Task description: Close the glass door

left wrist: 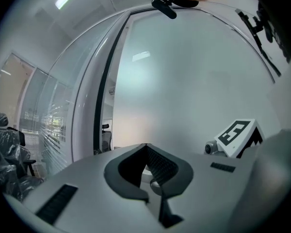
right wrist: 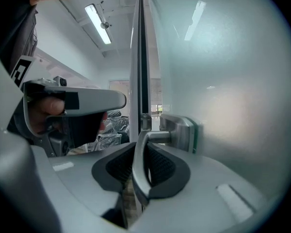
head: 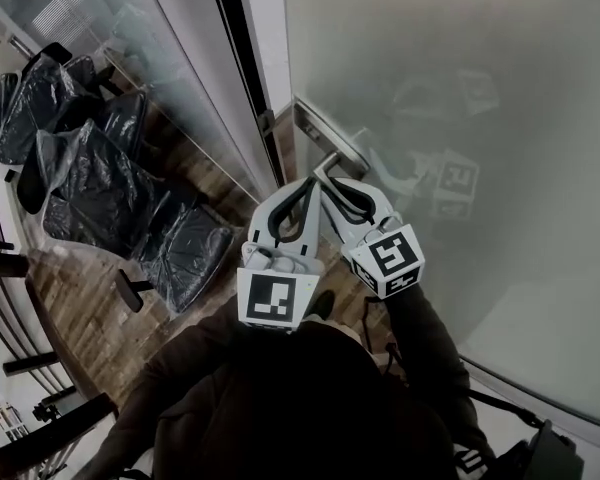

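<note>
The frosted glass door [head: 460,118] fills the right of the head view; its edge [right wrist: 143,57] runs upright in the right gripper view. A metal lever handle [head: 327,169] juts from a steel plate [head: 318,131] near that edge. My right gripper [head: 336,184] is shut on the lever handle [right wrist: 155,136], which passes between its ribbed pads [right wrist: 160,166]. My left gripper [head: 308,188] sits just left of it, shut with nothing between its jaws [left wrist: 144,146], facing the door glass [left wrist: 194,81].
A dark door frame [head: 243,68] and a glass partition wall [head: 195,98] stand left of the door. Several office chairs wrapped in plastic [head: 90,168] crowd the wooden floor [head: 90,308] at the left. The person's dark sleeves fill the bottom of the head view.
</note>
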Action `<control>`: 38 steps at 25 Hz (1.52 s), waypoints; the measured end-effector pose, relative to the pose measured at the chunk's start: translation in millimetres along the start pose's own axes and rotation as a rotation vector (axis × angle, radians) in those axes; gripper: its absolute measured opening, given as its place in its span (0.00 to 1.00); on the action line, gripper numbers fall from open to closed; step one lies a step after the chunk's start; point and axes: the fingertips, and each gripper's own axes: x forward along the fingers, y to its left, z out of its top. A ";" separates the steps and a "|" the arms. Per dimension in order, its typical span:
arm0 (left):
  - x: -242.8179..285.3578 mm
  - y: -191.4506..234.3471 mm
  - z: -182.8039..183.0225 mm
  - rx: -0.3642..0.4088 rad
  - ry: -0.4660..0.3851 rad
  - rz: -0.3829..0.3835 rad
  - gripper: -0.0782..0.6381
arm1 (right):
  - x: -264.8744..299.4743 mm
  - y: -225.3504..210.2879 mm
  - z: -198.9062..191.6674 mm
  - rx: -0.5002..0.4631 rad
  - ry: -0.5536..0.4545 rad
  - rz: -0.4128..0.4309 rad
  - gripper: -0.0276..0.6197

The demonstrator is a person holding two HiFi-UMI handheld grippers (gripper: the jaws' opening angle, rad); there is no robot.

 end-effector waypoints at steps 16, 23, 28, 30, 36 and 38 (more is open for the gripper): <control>-66.6 -7.2 23.2 0.028 -0.051 -0.019 0.10 | -23.2 80.4 -0.8 -0.032 0.000 0.026 0.14; -74.5 -5.6 27.0 0.034 -0.051 -0.008 0.10 | -24.0 83.3 1.2 -0.026 0.002 0.032 0.14; -78.4 -6.2 27.3 0.038 -0.052 -0.009 0.10 | -23.5 83.4 0.8 -0.019 0.000 0.030 0.14; -78.4 -8.3 27.9 0.034 -0.054 -0.012 0.10 | -23.7 83.8 1.1 -0.013 0.001 0.032 0.14; -76.8 -9.8 31.7 0.038 -0.058 -0.013 0.10 | -24.7 87.4 1.7 -0.015 0.006 0.044 0.14; -76.9 -8.8 32.3 0.037 -0.058 -0.009 0.10 | -24.8 89.7 1.8 -0.022 0.007 0.048 0.14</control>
